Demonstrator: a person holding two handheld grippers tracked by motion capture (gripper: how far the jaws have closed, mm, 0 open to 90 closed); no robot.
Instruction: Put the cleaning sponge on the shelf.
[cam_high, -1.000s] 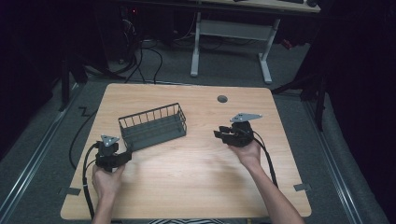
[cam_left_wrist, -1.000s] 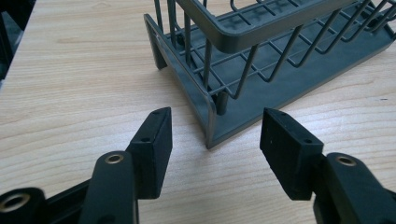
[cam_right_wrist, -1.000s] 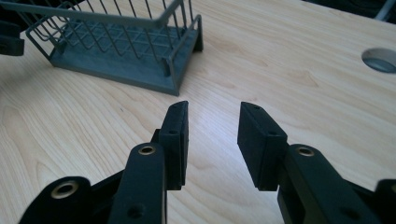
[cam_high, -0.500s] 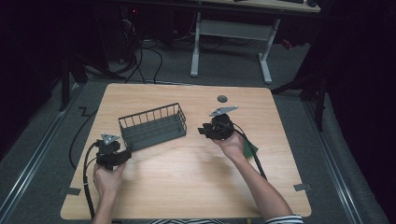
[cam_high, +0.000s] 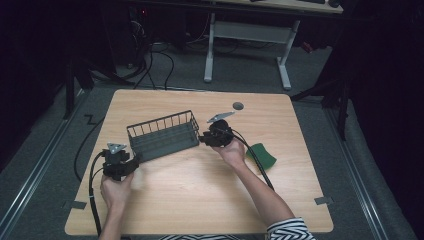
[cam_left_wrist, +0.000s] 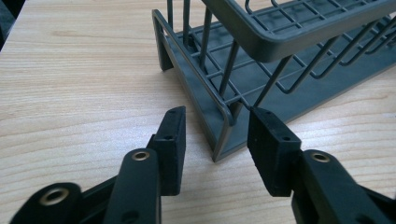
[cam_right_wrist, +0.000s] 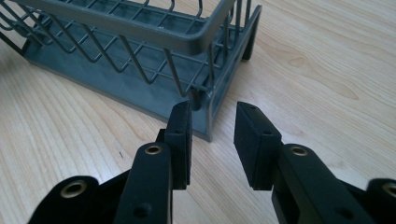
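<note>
1. A light wooden table stands on a grey floor in a dim room, with a white-legged desk beyond its far edge.
2. Nearest, at the left, the left gripper rests low on the table, jaws parted, straddling the near left corner of the grey wire basket; in the left gripper view the corner post of the basket sits between the jaws of the gripper, not pinched.
3. A green sponge lies flat at the right, near the right forearm.
4. Farther in, the right gripper has its jaws apart at the basket's right end; in the right gripper view the gripper frames that corner.
5. A small dark disc lies near the far edge.
</note>
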